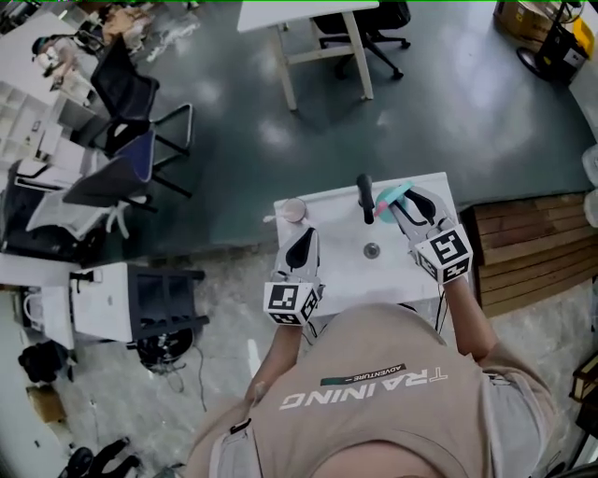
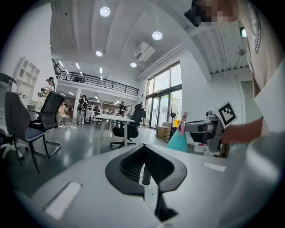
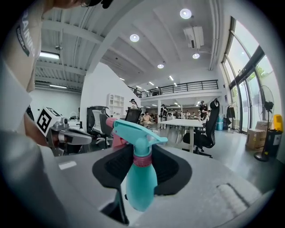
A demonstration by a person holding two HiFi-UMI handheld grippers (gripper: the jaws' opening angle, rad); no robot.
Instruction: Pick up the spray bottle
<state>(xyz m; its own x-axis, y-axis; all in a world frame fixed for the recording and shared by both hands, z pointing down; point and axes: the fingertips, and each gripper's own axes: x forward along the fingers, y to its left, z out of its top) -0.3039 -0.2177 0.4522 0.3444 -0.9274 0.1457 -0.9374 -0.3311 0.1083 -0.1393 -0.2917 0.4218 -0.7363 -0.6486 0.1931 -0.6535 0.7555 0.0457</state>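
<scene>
Dark green floor (image 1: pixel 420 112) all round, small white table (image 1: pixel 346 271) right in front of me. My right gripper (image 1: pixel 404 202) is clamped on the spray bottle (image 1: pixel 392 192), over the far right part of the table. My left gripper (image 1: pixel 302 235) is over the near left part. Its jaws stand a narrow slit apart with nothing gripped.

What each view adds:
- Only the head view gives the table layout. A black post (image 1: pixel 364 196) stands near the far edge, just left of the bottle. A pinkish round thing (image 1: pixel 293 210) sits at the far left corner. A small round drain (image 1: pixel 372 249) is mid-table, between my two grippers.
- The right gripper view shows the grip itself. The pads sit either side of the teal bottle at its neck and upper body. It is upright, with the nozzle to that view's right and the pink trigger to its left.
- The left gripper view shows the bottle side-on in the right gripper, off to the right.
- No view tells me whether the base clears the table top.

Edges and room:
- Beyond the far table edge is bare floor. A white desk (image 1: pixel 308 19) and an office chair (image 1: pixel 374 28) stand well past it.
- To the right, stacked wooden boards (image 1: pixel 533 247) lie close to the table edge.
- To the left, a low cart (image 1: pixel 140 303) and black chairs (image 1: pixel 131 103) stand apart from the table, with floor between.
</scene>
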